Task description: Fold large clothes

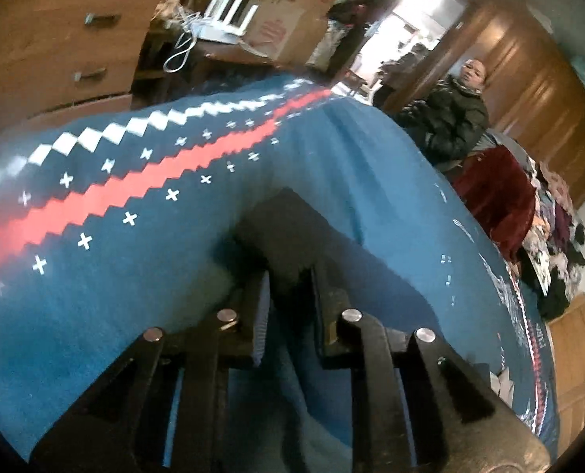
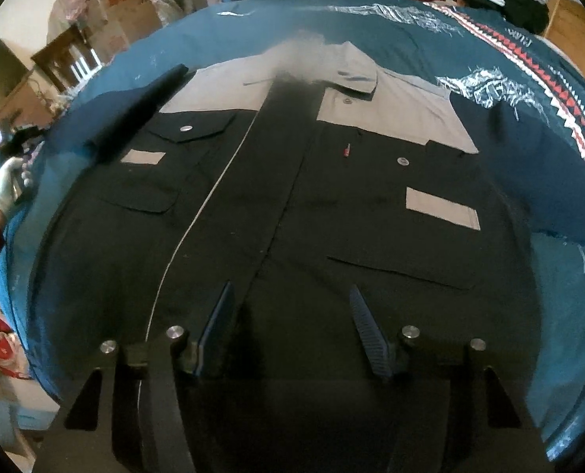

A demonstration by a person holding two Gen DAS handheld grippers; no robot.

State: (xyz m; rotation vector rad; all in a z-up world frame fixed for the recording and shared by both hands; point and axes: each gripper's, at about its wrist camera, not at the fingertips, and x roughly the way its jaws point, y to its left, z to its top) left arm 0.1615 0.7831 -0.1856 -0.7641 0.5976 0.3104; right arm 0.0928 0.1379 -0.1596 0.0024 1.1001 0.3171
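Right gripper (image 2: 292, 327): it is hovering with jaws wide apart over the lower front of the work shirt (image 2: 292, 197), holding nothing.
Left gripper (image 1: 290, 299): its jaws are pinching dark cloth, which looks like the left sleeve (image 2: 134, 118) of the shirt being lifted.
Shirt place: it is lying flat, front up, on the blue blanket (image 2: 529, 98), grey collar (image 2: 347, 67) far from the right gripper.
Handling: probably light, soft and limp; it is likely sagging when lifted.
Where to hold: seams, cuff or hem, not the middle.
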